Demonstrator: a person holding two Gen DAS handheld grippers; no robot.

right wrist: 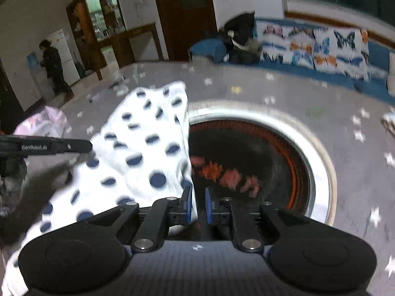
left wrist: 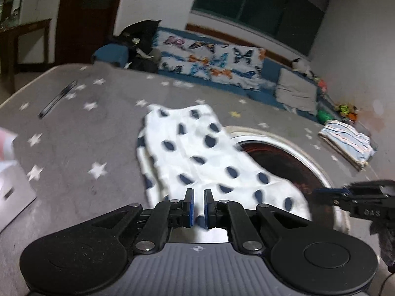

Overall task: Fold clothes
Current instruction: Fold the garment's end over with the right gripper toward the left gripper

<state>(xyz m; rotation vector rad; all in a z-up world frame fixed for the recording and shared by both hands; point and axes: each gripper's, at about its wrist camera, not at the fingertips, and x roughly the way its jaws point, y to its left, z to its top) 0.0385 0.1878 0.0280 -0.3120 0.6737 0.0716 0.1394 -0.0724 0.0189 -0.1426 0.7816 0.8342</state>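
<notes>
A white garment with dark blue dots point(left wrist: 197, 153) lies stretched across the grey star-patterned table cover point(left wrist: 74, 148), partly over a round heater opening. My left gripper point(left wrist: 198, 197) is shut on the garment's near edge. In the right wrist view the same garment point(right wrist: 138, 157) runs away to the left. My right gripper point(right wrist: 198, 196) is shut on its near right edge, over the opening. The right gripper shows at the right edge of the left wrist view point(left wrist: 328, 193). The left gripper shows at the left of the right wrist view point(right wrist: 86, 146).
The round heater opening point(right wrist: 321, 172) with a white rim and glowing orange inside sits mid-table. A folded striped cloth point(left wrist: 348, 140) lies at the far right. A dark flat strip point(left wrist: 58, 98) lies far left. A butterfly-print sofa point(left wrist: 212, 59) stands behind. A person point(right wrist: 54, 66) stands far left.
</notes>
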